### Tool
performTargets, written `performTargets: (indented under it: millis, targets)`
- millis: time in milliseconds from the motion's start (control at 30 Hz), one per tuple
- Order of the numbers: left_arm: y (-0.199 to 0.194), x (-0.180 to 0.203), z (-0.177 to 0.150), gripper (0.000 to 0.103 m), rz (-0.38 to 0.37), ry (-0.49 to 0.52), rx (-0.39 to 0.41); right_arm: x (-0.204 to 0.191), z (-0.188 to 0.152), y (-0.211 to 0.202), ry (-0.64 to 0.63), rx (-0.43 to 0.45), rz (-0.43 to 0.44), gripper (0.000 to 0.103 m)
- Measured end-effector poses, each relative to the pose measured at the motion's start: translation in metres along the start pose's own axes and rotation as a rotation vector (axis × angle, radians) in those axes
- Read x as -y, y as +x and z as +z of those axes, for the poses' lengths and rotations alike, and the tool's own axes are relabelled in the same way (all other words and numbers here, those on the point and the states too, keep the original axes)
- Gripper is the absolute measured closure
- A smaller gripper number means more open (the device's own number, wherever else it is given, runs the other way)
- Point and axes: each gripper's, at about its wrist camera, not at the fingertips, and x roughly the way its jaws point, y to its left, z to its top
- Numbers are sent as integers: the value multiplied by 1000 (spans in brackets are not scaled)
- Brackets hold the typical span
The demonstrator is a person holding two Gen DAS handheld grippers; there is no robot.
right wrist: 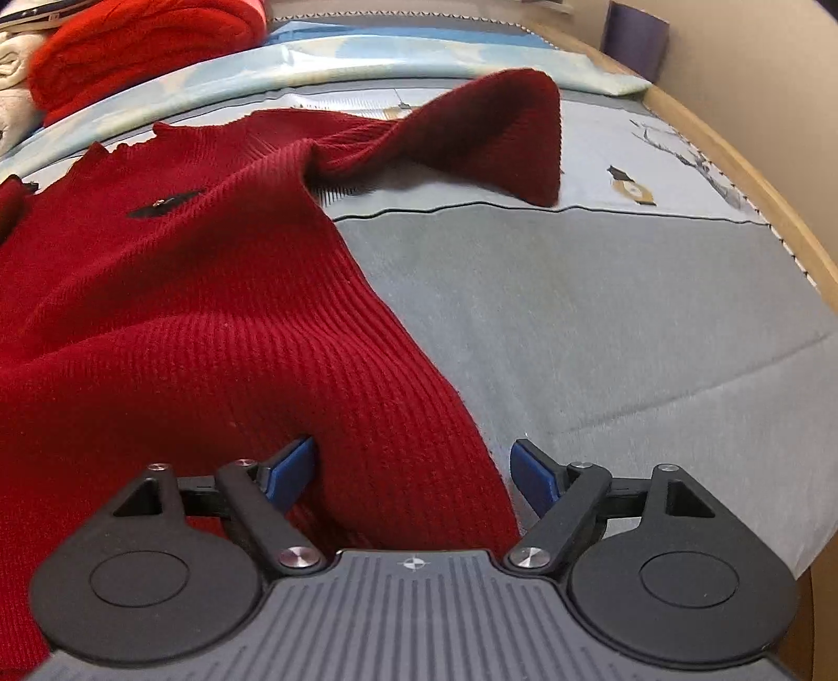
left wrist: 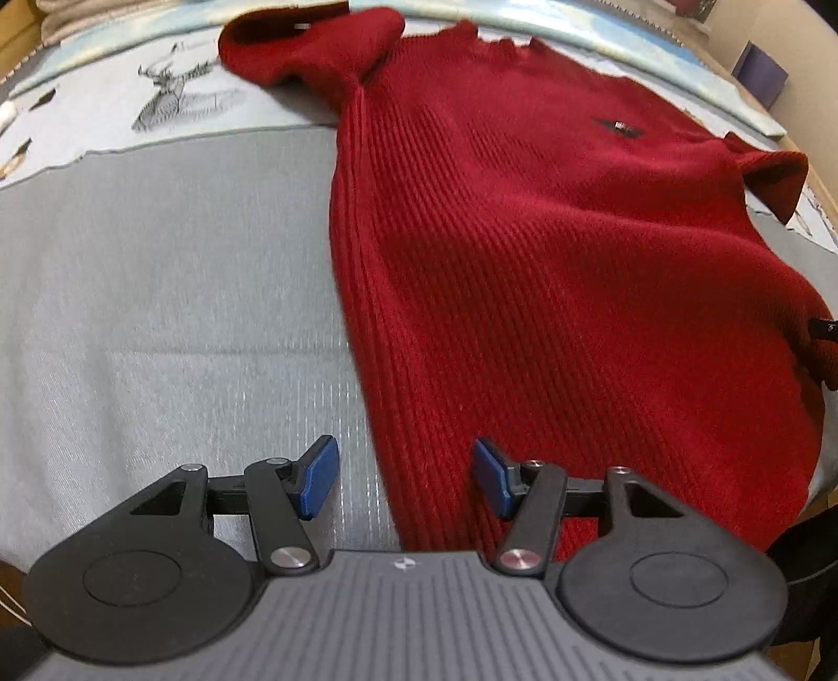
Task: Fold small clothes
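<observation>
Grey bedspread bears red sweater; left gripper, right gripper jaws apart.

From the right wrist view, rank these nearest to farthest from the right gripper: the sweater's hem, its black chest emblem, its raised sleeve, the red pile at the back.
1. Hem, between the open right gripper's pads.
2. Emblem, upper left.
3. Sleeve, upper right of centre.
4. Red pile, far top left.

- Dark red ribbed knit sweater, small black emblem on chest.
- Grey bedcover, pale blue band with sketched grey and black figures.
- Blue pads, black linkage on both grippers.
- Brighter red folded garment and cream cloth beyond.
</observation>
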Motion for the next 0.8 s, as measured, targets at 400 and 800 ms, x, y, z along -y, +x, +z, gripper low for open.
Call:
performTargets:
  millis: [400,800]
  targets:
    - [-5,-7,-1,92,-19,7,18,5,-8,-3,-5,-64,133,77]
    - [-16,-36,4,91,-11,-92,20,29,-25,-14,47,-162,350,79]
